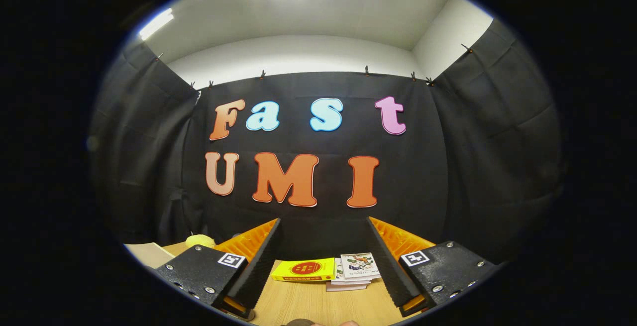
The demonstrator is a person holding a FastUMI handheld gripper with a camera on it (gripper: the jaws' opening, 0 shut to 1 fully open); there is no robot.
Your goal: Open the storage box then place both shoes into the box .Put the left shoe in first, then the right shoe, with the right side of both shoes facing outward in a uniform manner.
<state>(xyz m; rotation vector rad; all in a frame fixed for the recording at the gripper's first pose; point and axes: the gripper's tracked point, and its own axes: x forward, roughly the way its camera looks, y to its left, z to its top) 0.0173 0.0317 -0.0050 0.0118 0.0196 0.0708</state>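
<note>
Gaping tool (323, 261), wooden table (318, 303), possibly books (356, 269)

Gripper (323, 261) fingers wide apart, nothing between pads, raised over table (308, 306). On table, beyond fingers, between them: flat box (303, 270) left, stack of booklets (354, 272) right, touching or just beside each other. Soft lump (200, 240) on table left of left finger. Booth wall behind all.
</note>
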